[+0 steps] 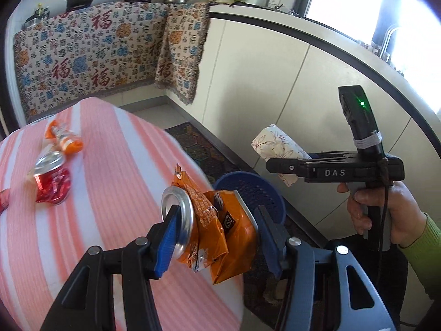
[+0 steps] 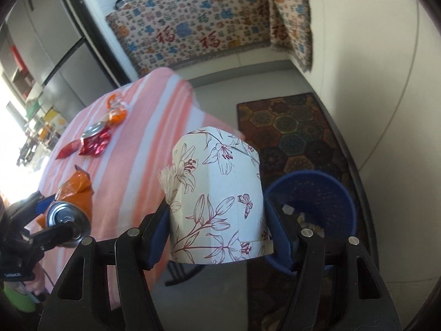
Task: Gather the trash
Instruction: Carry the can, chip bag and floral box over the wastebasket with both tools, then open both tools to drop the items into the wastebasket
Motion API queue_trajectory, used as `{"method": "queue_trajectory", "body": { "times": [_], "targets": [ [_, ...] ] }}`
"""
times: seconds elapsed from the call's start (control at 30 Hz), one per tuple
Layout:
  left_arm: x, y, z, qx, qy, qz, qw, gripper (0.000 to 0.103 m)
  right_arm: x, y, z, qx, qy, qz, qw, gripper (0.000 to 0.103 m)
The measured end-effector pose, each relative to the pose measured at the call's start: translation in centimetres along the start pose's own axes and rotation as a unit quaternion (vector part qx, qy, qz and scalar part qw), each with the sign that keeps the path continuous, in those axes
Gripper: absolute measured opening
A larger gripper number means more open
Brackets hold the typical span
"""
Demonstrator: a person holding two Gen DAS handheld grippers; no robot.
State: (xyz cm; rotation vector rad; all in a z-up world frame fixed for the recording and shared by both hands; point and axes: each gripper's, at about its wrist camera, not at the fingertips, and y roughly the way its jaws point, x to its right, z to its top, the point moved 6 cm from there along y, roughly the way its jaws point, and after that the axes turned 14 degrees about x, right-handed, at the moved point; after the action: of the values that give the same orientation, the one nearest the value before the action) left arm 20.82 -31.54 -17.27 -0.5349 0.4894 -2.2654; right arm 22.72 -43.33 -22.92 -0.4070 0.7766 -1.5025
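The left gripper (image 1: 215, 229) has its blue pads clamped across a crushed orange can (image 1: 212, 226), one pad on the silver end rim, the other against the crumpled far end. It hangs just off the near edge of the pink striped table (image 1: 115, 149), not yet over the blue bin (image 1: 259, 193) on the floor beside that edge. That end-to-end hold looks chancy to me: the metal is already buckled, so a harder squeeze could fold it further and let it pop sideways out of the pads, landing on the patterned mat (image 2: 297, 127) instead of in the bin.

The right gripper (image 2: 217, 220) is closed on a flowered paper cup (image 2: 217, 204), pinched at its sides. It hangs beside the bin's rim rather than squarely above its mouth, as best I can judge. Thin card like that may cave under the pads, and released from here it could clip the rim and bounce out.

Both tools are heading for one small opening, so they might knock each other.

Still lying near the table's far left side are a crushed red can (image 1: 52, 182), an orange wrapper (image 1: 64, 138) and a red wrapper (image 2: 67, 149).
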Motion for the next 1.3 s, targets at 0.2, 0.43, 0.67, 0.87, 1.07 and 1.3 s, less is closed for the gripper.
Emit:
{"method": "queue_trajectory", "body": {
  "times": [0.2, 0.43, 0.67, 0.87, 1.07, 1.3],
  "targets": [
    [4.9, 7.2, 1.0, -0.015, 0.009, -0.038, 0.9991, 0.055, 7.5, 0.6, 0.1, -0.003, 0.037, -0.067, 0.997, 0.068],
    [6.9, 15.7, 0.4, -0.033, -0.003, -0.047, 0.9984, 0.055, 13.4, 2.4, -0.3, -0.010, 0.069, -0.104, 0.992, 0.068],
    [6.8, 21.2, -1.7, -0.062, -0.016, -0.053, 0.9965, 0.055, 17.1, 4.3, -1.0, -0.018, 0.113, -0.099, 0.989, 0.068],
    [6.8, 23.3, -3.0, -0.077, 0.004, -0.051, 0.9957, 0.055, 18.7, 5.4, -1.6, -0.020, 0.153, -0.088, 0.984, 0.069],
    [7.4, 25.1, -4.3, -0.091, 0.014, -0.051, 0.9944, 0.067, 19.4, 5.4, -1.9, -0.005, 0.192, -0.067, 0.979, 0.080],
    [6.9, 25.6, -3.4, -0.087, -0.001, -0.037, 0.9955, 0.067, 19.3, 3.7, -0.4, 0.034, 0.184, -0.087, 0.979, 0.086]
  ]
}}
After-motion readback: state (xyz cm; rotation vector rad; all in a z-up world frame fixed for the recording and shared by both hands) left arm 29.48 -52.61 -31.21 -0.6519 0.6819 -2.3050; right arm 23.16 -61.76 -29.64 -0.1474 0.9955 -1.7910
